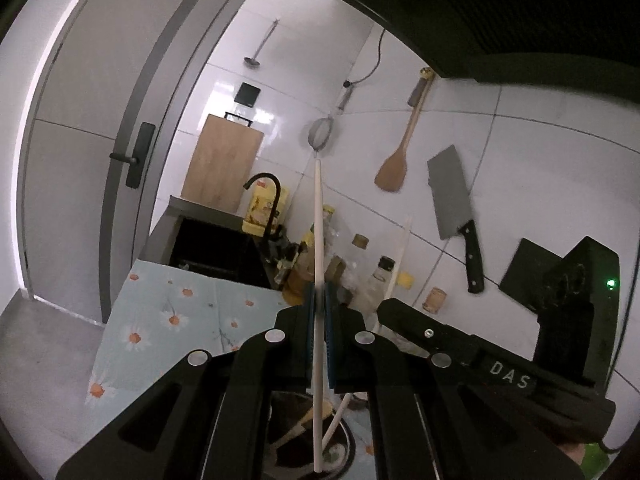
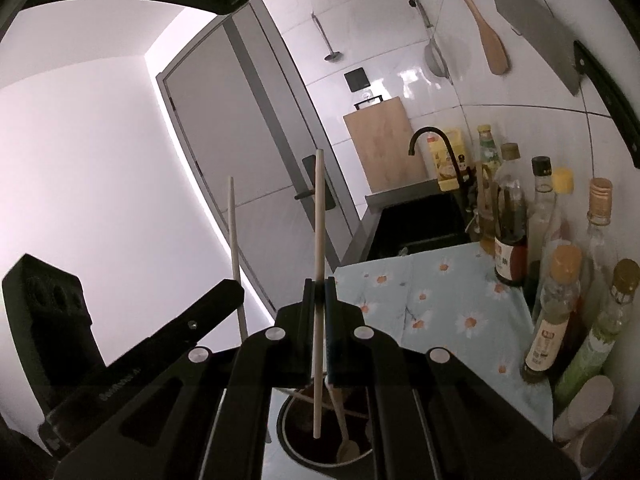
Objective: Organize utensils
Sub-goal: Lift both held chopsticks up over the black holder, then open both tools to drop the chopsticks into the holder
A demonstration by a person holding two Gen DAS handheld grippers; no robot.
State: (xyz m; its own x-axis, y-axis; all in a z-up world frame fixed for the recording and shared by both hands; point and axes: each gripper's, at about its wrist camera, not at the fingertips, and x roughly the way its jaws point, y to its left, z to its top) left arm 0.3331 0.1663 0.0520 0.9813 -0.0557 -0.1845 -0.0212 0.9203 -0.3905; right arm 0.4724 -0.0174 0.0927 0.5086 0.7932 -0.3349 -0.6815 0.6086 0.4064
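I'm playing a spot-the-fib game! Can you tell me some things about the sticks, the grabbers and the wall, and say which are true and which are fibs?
1. Each gripper pinches one chopstick. True: the left gripper holds a pale chopstick, the right gripper holds another chopstick.
2. The cleaver lies on the flowered cloth. False: it hangs on the tiled wall.
3. A wooden spatula hangs on the wall. True.
4. The round holder below is empty. False: utensils stand in it.

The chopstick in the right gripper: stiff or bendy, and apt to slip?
The chopstick looks stiff: it stands straight above and below the right gripper. Probably light, being thin. It may pivot or slide, since the pads pinch only one short section.
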